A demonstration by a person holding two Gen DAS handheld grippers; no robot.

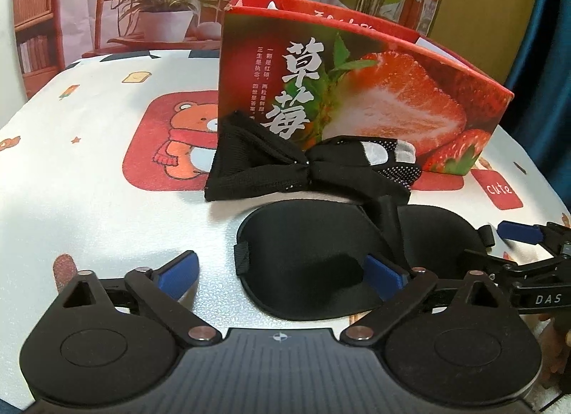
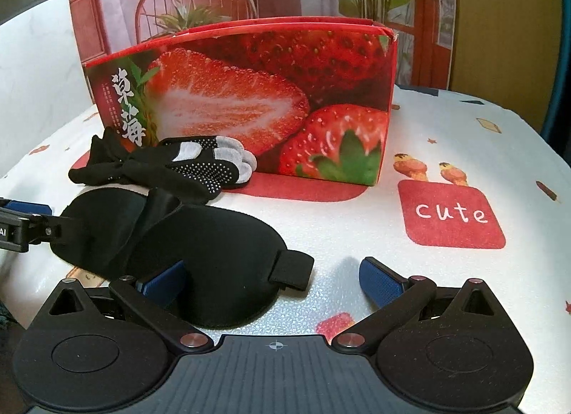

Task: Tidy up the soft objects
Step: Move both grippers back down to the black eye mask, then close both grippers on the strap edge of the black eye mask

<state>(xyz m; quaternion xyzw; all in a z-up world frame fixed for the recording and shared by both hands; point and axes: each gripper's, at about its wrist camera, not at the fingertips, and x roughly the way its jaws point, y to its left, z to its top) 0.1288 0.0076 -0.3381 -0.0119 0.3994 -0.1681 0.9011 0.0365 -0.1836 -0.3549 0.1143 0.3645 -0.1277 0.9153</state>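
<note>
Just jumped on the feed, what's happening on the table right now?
A person holds a hand-held gripper in each hand over a black eye mask lying on the cartoon-print tablecloth. The left hand-held gripper and the right hand-held gripper both stand open, each at one end of the mask, neither clamped on it yet. A pair of knotted black socks lies just behind the mask, in front of the strawberry-print box. Nothing is lifted.
</note>
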